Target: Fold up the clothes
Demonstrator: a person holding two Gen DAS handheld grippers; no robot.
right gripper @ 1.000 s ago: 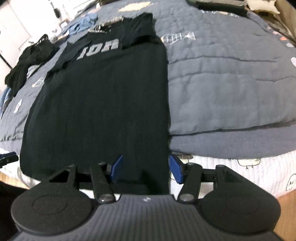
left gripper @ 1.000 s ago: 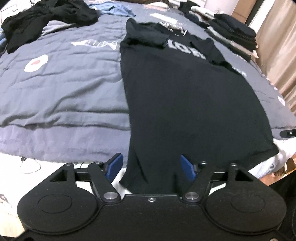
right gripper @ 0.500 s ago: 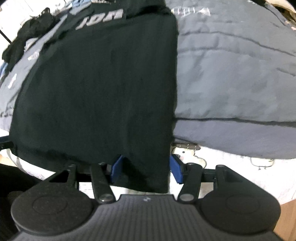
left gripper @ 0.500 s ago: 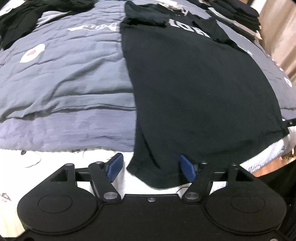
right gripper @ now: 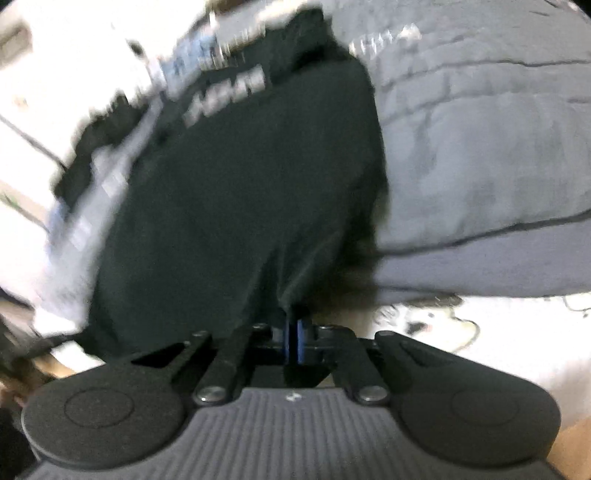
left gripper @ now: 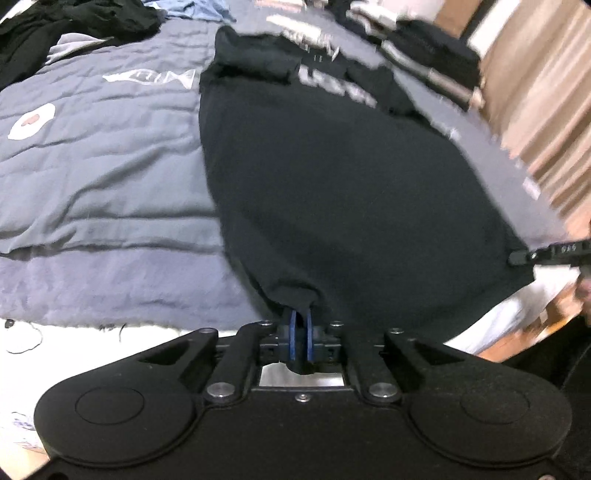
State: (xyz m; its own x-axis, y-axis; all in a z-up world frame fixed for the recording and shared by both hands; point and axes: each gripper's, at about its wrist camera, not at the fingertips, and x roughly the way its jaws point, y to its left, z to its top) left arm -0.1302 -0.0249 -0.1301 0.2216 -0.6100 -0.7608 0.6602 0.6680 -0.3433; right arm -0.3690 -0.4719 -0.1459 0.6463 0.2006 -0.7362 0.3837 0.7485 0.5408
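A black T-shirt (left gripper: 340,177) with pale lettering near its chest lies lengthwise on a grey-blue quilt (left gripper: 92,177), sleeves folded in. My left gripper (left gripper: 301,317) is shut on the shirt's hem near its left corner, and the cloth bunches at the blue pads. The right gripper's tip (left gripper: 546,253) shows at the shirt's other hem corner. In the right wrist view, which is blurred, my right gripper (right gripper: 294,317) is shut on the hem of the shirt (right gripper: 243,192) near its right corner.
A heap of dark clothes (left gripper: 74,26) lies at the far left of the bed. Folded dark garments (left gripper: 428,55) are stacked at the far right, beside a beige curtain (left gripper: 535,92). A white sheet (left gripper: 74,339) hangs below the quilt's near edge.
Both grippers were open around the shirt's hem corners; both have now shut on the hem. The hem is lifted and gathered at the pads, and both views are blurred by motion.
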